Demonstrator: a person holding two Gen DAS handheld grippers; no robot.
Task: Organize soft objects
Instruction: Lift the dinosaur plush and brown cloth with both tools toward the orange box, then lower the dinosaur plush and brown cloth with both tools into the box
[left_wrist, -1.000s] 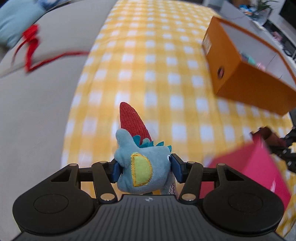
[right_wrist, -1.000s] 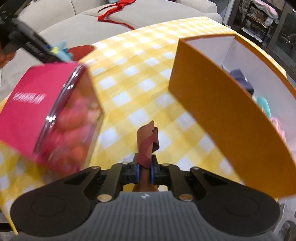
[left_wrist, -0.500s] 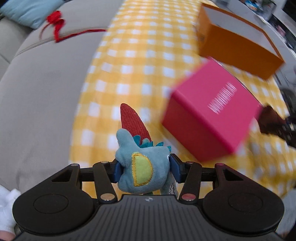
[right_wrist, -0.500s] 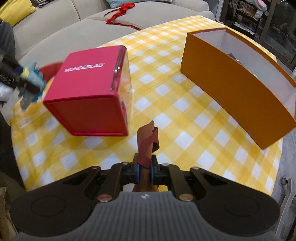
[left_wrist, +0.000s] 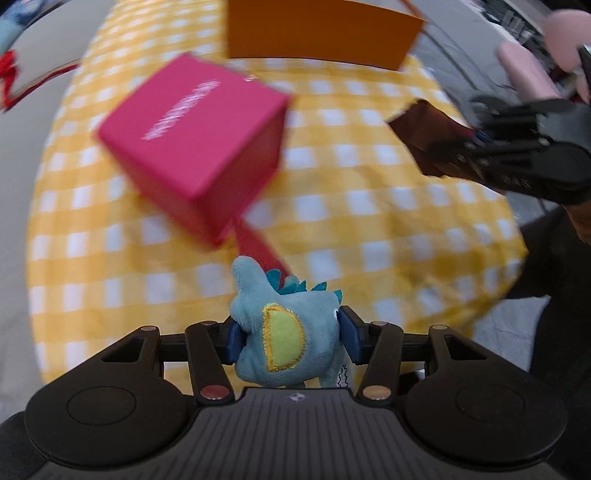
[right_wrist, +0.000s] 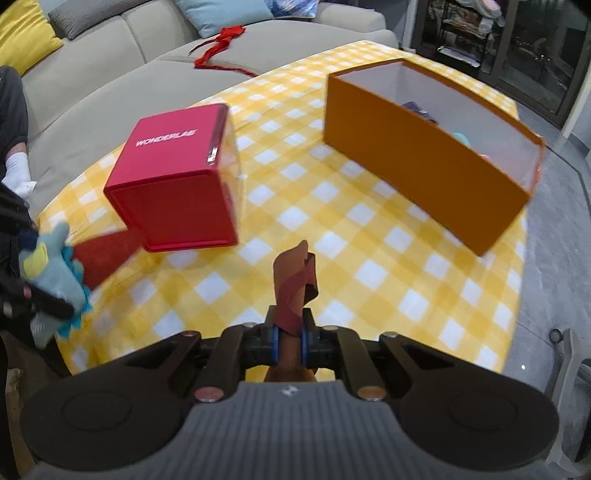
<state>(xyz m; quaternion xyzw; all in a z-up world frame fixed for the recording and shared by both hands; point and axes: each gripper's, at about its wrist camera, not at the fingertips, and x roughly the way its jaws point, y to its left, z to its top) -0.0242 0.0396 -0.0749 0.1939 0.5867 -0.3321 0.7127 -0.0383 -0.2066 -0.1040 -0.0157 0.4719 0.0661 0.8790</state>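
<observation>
Two soft items in hand, neither binned yet.

Left tongs are clamped on a blue plush toy with a yellow patch and red tail; it sits low centre in the left wrist view, held above the yellow checked cloth. Same toy shows at the lower left edge of the right wrist view.

Right tongs are pinched nearly together on a thin brown fabric strip, which sticks up from between the pads, low centre of that view. It also shows at upper right of the left view, crumpled against the black tongs.

Orange box sits at upper right of the right view, open on top. A dark item and a teal one show inside, so sorting looks partly done; I can't tell what they are.

Pink box marked WONDERLAB sits centre left on the cloth, well apart from the orange box. Contents not readable from here.

Left to do, my read: carry both held items over the orange box rim and let go. A red ribbon lies on the grey sofa at upper centre; possibly another pickup, can't say.

Left view is motion-blurred.
</observation>
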